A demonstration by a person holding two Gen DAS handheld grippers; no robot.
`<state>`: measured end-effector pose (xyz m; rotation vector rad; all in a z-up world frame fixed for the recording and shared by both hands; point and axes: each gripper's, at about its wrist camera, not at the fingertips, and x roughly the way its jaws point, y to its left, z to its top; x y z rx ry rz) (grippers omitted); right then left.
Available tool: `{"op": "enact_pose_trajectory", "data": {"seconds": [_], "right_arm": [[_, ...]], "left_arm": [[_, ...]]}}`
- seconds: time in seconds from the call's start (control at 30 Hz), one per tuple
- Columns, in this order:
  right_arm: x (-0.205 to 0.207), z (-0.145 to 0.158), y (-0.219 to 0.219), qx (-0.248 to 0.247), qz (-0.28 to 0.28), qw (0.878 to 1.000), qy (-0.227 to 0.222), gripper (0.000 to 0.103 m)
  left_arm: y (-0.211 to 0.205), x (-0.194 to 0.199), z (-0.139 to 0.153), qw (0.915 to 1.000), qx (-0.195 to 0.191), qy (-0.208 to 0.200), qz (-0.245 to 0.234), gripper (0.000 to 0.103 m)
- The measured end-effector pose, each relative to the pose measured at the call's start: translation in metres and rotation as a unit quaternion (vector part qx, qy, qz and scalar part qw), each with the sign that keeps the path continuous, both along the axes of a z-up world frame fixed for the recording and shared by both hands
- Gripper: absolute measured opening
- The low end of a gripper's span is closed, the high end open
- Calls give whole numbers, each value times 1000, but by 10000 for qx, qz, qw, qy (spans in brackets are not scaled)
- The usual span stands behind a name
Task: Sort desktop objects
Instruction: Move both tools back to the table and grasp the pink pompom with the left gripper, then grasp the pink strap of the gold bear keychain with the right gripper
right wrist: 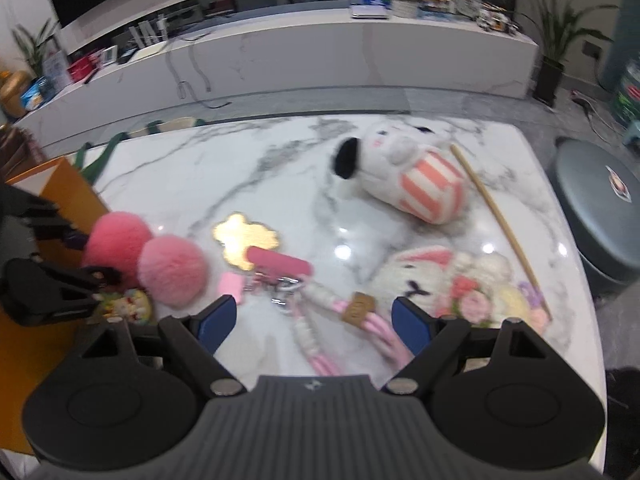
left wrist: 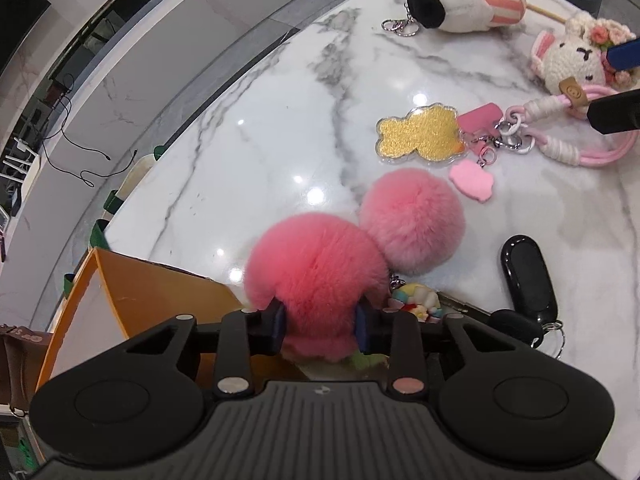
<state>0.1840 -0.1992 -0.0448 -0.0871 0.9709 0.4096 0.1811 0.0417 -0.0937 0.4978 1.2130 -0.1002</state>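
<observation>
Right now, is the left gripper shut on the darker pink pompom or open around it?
Shut on it. The left gripper has its blue pads pressed into both sides of the darker pink pompom, denting the fur.

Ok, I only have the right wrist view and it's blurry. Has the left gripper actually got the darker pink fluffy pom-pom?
Observer: Yes, the left gripper is shut on the darker pink fluffy pom-pom; its blue pads press into the fur from both sides.
Operator: Anything near it that I can't see?
Observer: A black oval key fob lies on the white marble table, just right of the pom-poms and apart from them.
Operator: And the gold thing?
Observer: It's a gold glitter bear-shaped charm, lying flat beyond the lighter pink pom-pom.
</observation>
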Motion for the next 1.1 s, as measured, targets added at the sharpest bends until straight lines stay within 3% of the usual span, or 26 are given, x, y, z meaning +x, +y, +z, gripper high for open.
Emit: {"op": "enact_pose_trajectory", "data": {"seconds": [0.13,0.2,0.4,0.43,0.47,0.5,0.6,0.63,0.7,0.9,0.97,1.07,1.1], "right_arm": [[2,-5,-8,-76,-75,9999,46,86],[1,-8,-7,-156,-30,9999,49,86],[-6,-27,18,-399,676,9968,155,83],[-7,-30,24,-434,790,9958,182,82],[-8,-32,28,-471,898,9946,202,82],[-9,-34,33,-500,993,9936,213,82],[-10,-36,41,-531,1158,9915,273,81],[-10,-36,43,-530,1200,9909,307,78],[-7,-38,45,-533,1256,9898,398,66],[1,-46,44,-632,1204,9894,515,64],[6,-52,42,-626,1167,9894,587,58],[10,-54,40,-505,1076,9915,532,57],[11,-54,40,-452,1052,9920,531,56]], "left_arm": [[4,-2,10,9998,-211,-57,45,31],[6,-2,16,9993,-349,-103,88,19],[7,0,22,9986,-498,-125,114,17],[6,1,18,9989,-436,-94,104,18],[5,3,15,9994,-339,-53,104,29],[4,6,9,9995,-268,26,155,47],[-1,10,1,9994,-247,216,80,74],[-4,12,-3,9996,-82,282,10,77],[-11,14,-10,9989,198,391,-169,77],[-20,25,-20,9969,397,588,-334,77],[-25,26,-22,9961,432,651,-411,77],[-31,28,-23,9952,466,708,-493,73],[-31,28,-23,9950,478,706,-514,67]]}}
